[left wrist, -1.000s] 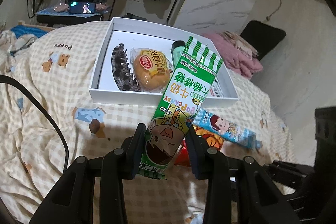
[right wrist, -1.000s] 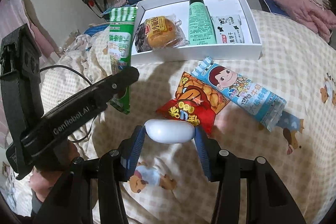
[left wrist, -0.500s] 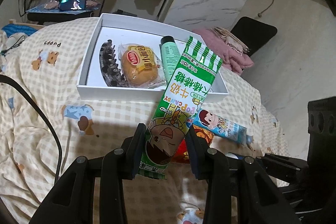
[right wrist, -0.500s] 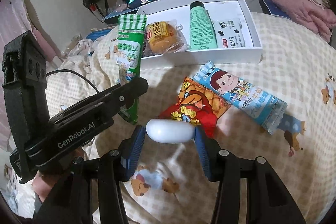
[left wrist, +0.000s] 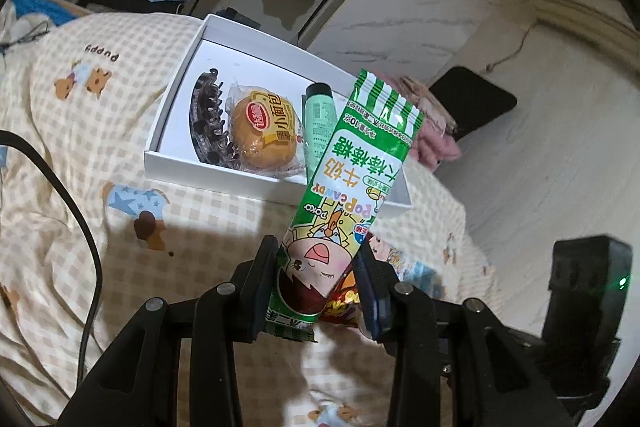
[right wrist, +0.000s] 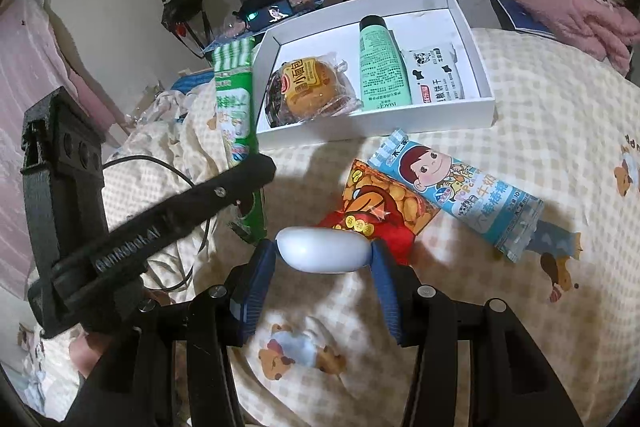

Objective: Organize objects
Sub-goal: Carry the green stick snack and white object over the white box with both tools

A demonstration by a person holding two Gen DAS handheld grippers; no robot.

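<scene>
My left gripper (left wrist: 318,273) is shut on the lower end of a long green candy packet (left wrist: 352,187), held up in front of the white box (left wrist: 224,173). The same green packet (right wrist: 236,115) shows left of the white box (right wrist: 376,129) in the right wrist view, above the left gripper's black arm (right wrist: 168,223). My right gripper (right wrist: 324,253) is shut on a white oval case (right wrist: 322,251) above the bed. In the box lie a dark hair claw (left wrist: 208,123), a wrapped bun (right wrist: 310,93), a green tube (right wrist: 382,65) and a biscuit packet (right wrist: 434,77).
On the checked bedspread (right wrist: 540,131) in front of the box lie a red-orange snack bag (right wrist: 384,205) and a blue candy packet (right wrist: 460,195). A black cable (left wrist: 68,203) crosses the bed at left. Pink fabric (right wrist: 572,11) and a phone (right wrist: 272,15) sit behind.
The left gripper has rolled and turned with the green packet, so the box has shifted in its view and the packet stands more upright. The right gripper has kept still with the white case.
</scene>
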